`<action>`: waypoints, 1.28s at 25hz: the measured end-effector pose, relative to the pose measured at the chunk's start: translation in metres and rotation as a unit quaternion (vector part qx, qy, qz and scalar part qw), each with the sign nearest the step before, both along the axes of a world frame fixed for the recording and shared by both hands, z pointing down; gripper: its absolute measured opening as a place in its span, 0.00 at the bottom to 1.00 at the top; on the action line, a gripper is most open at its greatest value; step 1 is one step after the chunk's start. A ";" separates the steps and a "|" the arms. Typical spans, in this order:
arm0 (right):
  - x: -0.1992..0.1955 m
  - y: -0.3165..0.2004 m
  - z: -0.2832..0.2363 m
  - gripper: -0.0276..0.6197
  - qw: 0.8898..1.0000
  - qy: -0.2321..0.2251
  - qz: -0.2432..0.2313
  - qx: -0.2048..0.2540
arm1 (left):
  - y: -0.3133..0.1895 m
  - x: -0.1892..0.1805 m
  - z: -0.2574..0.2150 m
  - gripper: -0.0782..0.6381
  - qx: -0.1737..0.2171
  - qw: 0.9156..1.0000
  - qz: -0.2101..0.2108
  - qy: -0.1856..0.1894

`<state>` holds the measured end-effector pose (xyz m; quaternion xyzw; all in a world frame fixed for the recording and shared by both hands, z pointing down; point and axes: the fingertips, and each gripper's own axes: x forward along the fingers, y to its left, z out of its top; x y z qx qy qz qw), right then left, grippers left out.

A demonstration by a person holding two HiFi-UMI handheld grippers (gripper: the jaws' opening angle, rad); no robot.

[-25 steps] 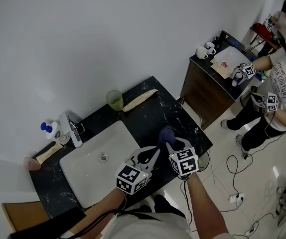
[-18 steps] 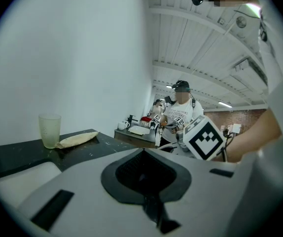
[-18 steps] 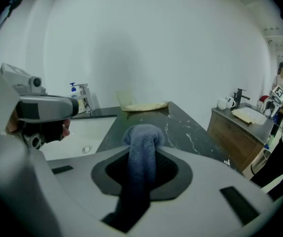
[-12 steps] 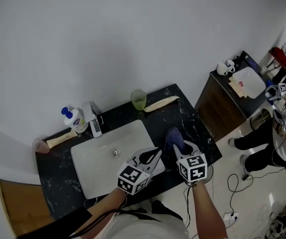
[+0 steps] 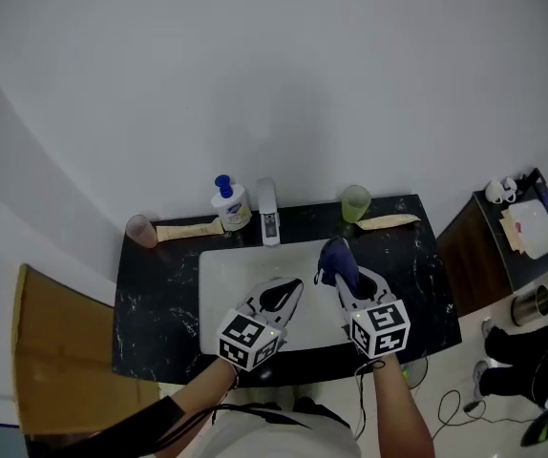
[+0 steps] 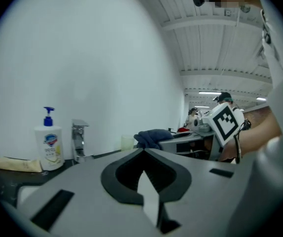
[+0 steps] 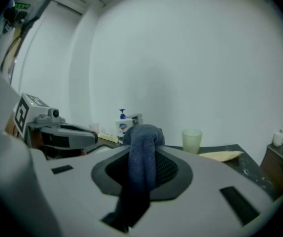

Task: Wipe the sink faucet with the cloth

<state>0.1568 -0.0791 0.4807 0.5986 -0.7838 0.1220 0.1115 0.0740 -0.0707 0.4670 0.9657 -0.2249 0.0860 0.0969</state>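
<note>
While your right claw (image 5: pixel 342 281) clenches the blue cloth (image 5: pixel 335 256) above the sink (image 5: pixel 219 292), the faucet (image 5: pixel 268 214) stands at its eleven o'clock on the counter (image 5: pixel 150 299), soap bottle (image 5: pixel 228 204) beside it; your left claw (image 5: pixel 291 292) is pinched together, empty.

Wash station within an open work hall: white rectangular sink (image 5: pixel 219 289), black marble desk (image 5: pixel 150 305), chrome faucet (image 5: pixel 268 214), white pump soap bottle (image 5: pixel 228 205), ribbed industrial ceiling (image 6: pixel 220 48).
</note>
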 end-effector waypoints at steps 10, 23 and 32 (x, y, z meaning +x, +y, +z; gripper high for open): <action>-0.100 -0.063 -0.037 0.17 0.993 0.003 -0.113 0.039 | -0.034 -0.104 -0.014 0.11 0.014 0.993 -0.117 0.011; -0.100 -0.176 -0.042 0.17 0.986 0.079 -0.146 -0.008 | -0.055 -0.112 -0.013 0.11 0.008 0.990 -0.139 0.016; -0.095 -0.242 -0.038 0.17 0.976 0.150 -0.156 -0.023 | -0.064 -0.127 -0.013 0.11 0.007 0.986 -0.164 0.011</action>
